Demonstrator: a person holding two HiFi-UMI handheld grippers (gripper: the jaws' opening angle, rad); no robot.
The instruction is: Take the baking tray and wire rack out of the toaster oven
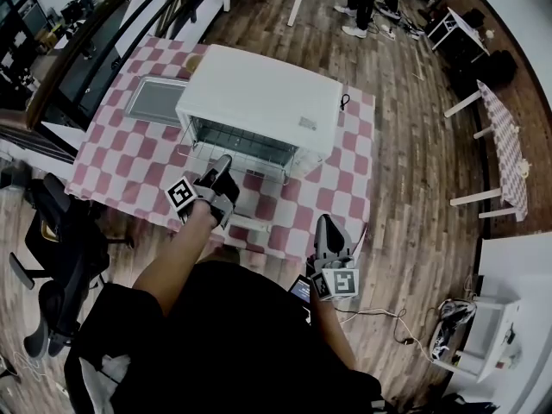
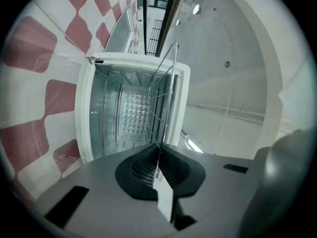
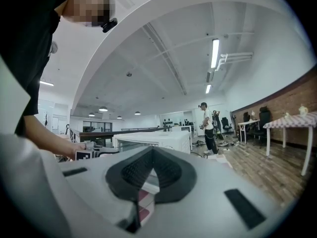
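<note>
A white toaster oven (image 1: 267,93) stands on a red-and-white checked table (image 1: 112,162), its door folded down towards me. The wire rack (image 1: 237,152) sticks partway out of the opening. My left gripper (image 1: 222,164) is shut on the rack's front wire, above the open door. In the left gripper view the wire rack (image 2: 167,83) runs edge-on from the left gripper (image 2: 158,157) into the toaster oven (image 2: 126,113). A grey baking tray (image 1: 155,100) lies on the table left of the oven. My right gripper (image 1: 325,224) hangs near my body, shut and empty; the right gripper (image 3: 152,151) looks past the oven (image 3: 158,140).
The oven door handle (image 1: 250,224) reaches close to the table's near edge. A black office chair (image 1: 52,231) stands at the left. A second checked table (image 1: 509,145) and a white stand (image 1: 504,326) are at the right. A person (image 1: 366,3) stands far off.
</note>
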